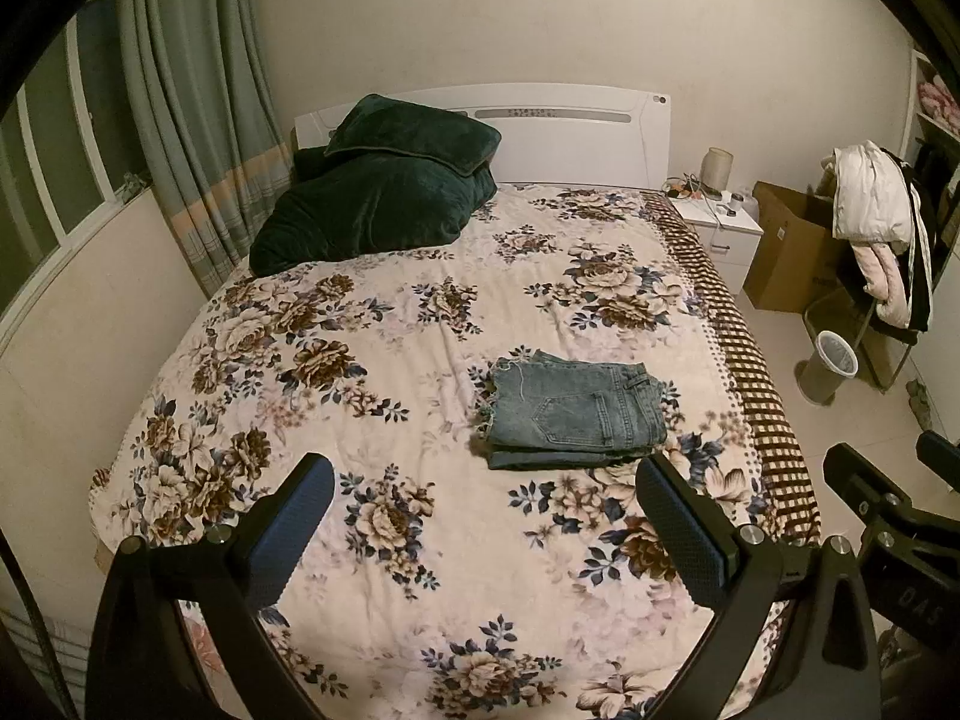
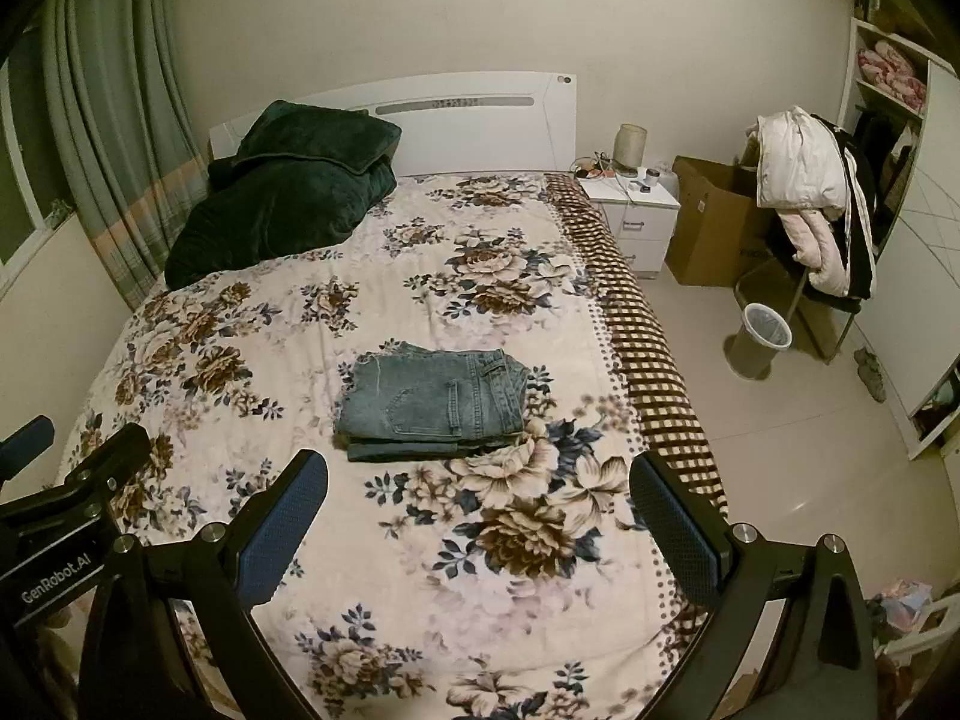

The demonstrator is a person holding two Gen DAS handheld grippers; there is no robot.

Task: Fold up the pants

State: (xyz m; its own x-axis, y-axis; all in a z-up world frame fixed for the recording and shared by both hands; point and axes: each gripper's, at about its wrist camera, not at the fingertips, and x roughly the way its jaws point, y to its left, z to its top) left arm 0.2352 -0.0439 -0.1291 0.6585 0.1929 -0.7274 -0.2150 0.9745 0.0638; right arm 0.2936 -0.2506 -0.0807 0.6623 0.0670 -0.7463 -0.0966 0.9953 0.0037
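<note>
Your left gripper [image 1: 483,498] hangs above the near end of the bed [image 1: 384,324] with its jaws spread wide and nothing between them; your right gripper [image 2: 477,495] is released the same way, jaws well apart and empty. The pants [image 1: 576,411], a pair of blue jeans, lie folded into a compact stack of layers on the flowered bedspread, back pocket facing up, with a frayed edge toward the left. In the left wrist view, the pants sit ahead of the gripper and toward its right finger, just beyond the fingertips and clear of them. In the right wrist view, the pants [image 2: 432,402] lie ahead and toward the left finger, again apart from both fingers. So the stack lies between your two grippers, farther up the bed than either, and neither one touches it. A dark green blanket [image 1: 378,204] is heaped by the headboard on the far left, well apart from the pants. Beside the bed on the right stand a white nightstand [image 2: 636,213], a cardboard box [image 2: 708,228] and a waste bin [image 2: 762,339] on the floor.
</note>
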